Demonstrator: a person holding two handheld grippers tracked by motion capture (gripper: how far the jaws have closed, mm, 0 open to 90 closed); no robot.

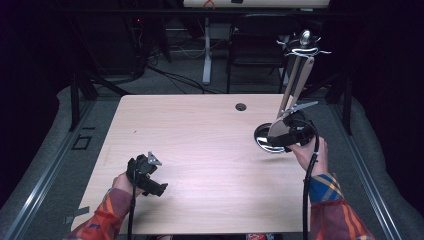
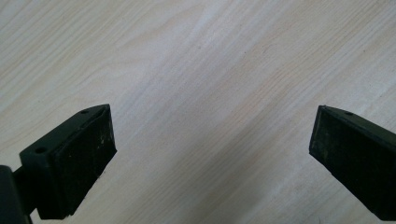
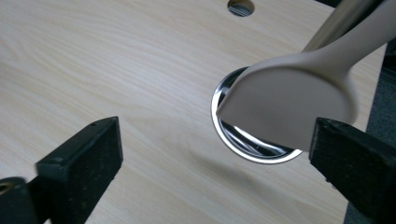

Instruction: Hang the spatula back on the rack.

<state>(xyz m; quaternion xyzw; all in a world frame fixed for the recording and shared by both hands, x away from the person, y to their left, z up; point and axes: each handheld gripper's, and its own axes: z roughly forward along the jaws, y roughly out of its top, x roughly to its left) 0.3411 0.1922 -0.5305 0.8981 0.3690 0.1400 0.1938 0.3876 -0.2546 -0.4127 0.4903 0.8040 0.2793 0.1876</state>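
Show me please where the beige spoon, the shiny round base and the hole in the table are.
beige spoon (image 3: 289,105): right gripper view, on the middle of its broad bowl.
shiny round base (image 3: 243,147): right gripper view, on its bright front rim.
hole in the table (image 1: 241,106): high view, on its dark centre.

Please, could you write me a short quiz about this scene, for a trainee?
1. True or false: the left tool grips a cup.
2. What is in front of the right tool? A) a beige spoon over a shiny round base; B) a knife; C) a brush.
3. How do the right tool's jaws stand?
Key: 1 false, its jaws are open over the wooden table; 2 A; 3 open, nothing gripped.
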